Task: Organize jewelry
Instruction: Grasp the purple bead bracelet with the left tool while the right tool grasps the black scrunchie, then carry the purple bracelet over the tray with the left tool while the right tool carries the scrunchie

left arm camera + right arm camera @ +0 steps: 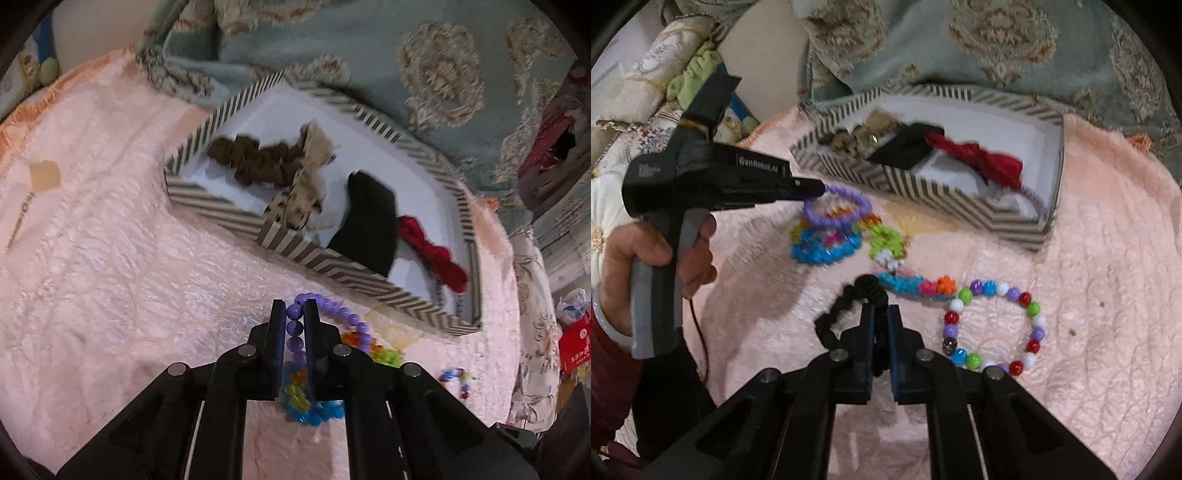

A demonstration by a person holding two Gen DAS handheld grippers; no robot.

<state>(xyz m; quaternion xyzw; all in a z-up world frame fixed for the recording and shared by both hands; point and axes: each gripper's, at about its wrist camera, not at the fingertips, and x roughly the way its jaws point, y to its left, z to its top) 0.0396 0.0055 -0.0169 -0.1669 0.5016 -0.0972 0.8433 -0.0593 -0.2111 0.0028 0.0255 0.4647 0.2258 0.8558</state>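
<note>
Right gripper (880,314) pinching soft black scrunchie (849,306), left gripper (295,314) clamping slippery purple bead bracelet (332,314); I'm gripping strands

Pink quilted bedspread (1089,258): satin-like cloth, faintly shiny, stitched in raised lozenges. Teal blanket (351,40), far: matt woven cloth with plush beige medallions. Striped box (218,210): matt printed card outside, smooth white inside. In the box: red bow (432,254), shiny cloth; black pouch (369,221), matt cloth; brown scrunchie (255,158), dull fuzzy cloth. Purple bead bracelet (328,310): smooth, semi-glossy plastic beads. Multicoloured bead bracelet (993,325), near right: glossy round plastic beads. Black hair tie (849,306): matt ruched cloth. Left gripper (812,190): matt black plastic body, grey handle.
</note>
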